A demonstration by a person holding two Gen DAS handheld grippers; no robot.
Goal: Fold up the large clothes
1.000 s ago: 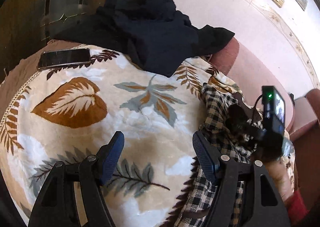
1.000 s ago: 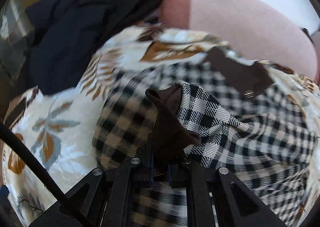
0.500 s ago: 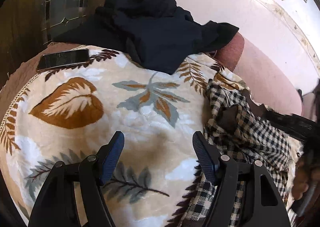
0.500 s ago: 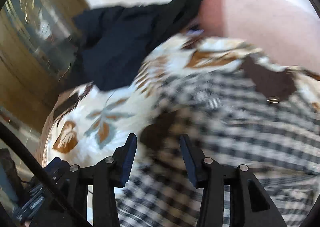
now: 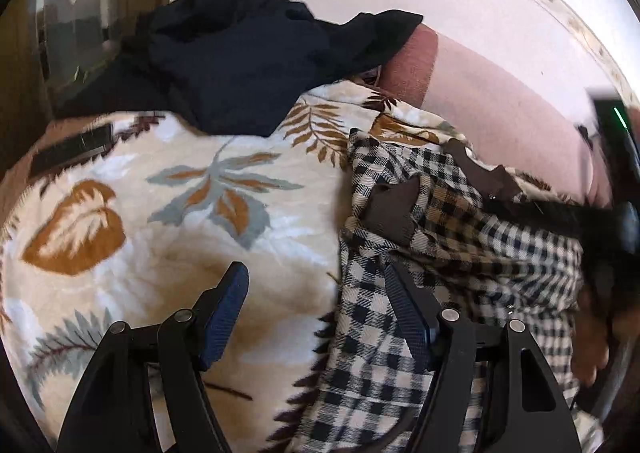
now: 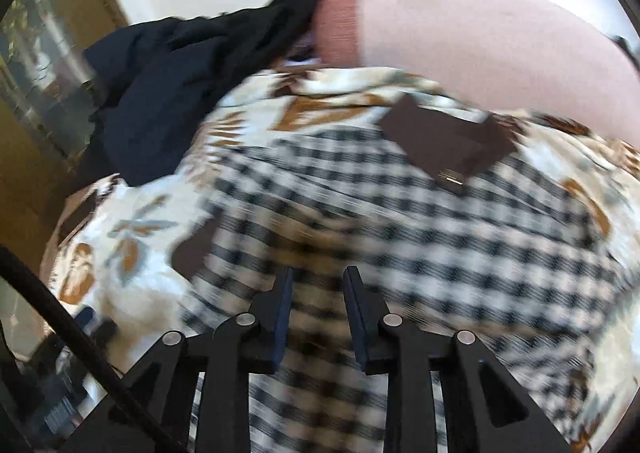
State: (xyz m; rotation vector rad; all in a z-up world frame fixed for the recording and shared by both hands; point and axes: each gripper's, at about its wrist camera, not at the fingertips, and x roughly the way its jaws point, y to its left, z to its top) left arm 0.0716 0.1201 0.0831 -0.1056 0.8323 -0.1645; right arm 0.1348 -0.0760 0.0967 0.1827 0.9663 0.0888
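A black, white and tan checked garment (image 5: 452,253) with brown collar patches lies crumpled on a leaf-print blanket (image 5: 168,213). It also fills the right wrist view (image 6: 420,221), blurred. My left gripper (image 5: 316,285) is open, low over the blanket at the garment's left edge; its right finger overlaps the checked cloth. My right gripper (image 6: 318,281) is open and empty just above the garment. The right gripper's body shows blurred in the left wrist view (image 5: 608,221), over the garment's right side.
A dark navy garment (image 5: 256,53) is heaped at the back of the blanket, against a pink sofa back (image 5: 500,105). A black phone (image 5: 72,151) lies on the blanket's far left. A glass-fronted wooden cabinet (image 6: 40,93) stands to the left.
My right gripper let go of the garment's brown collar, opened and drew back above the cloth. The garment dropped flatter. My left gripper stayed open and shifted right toward the garment's edge.
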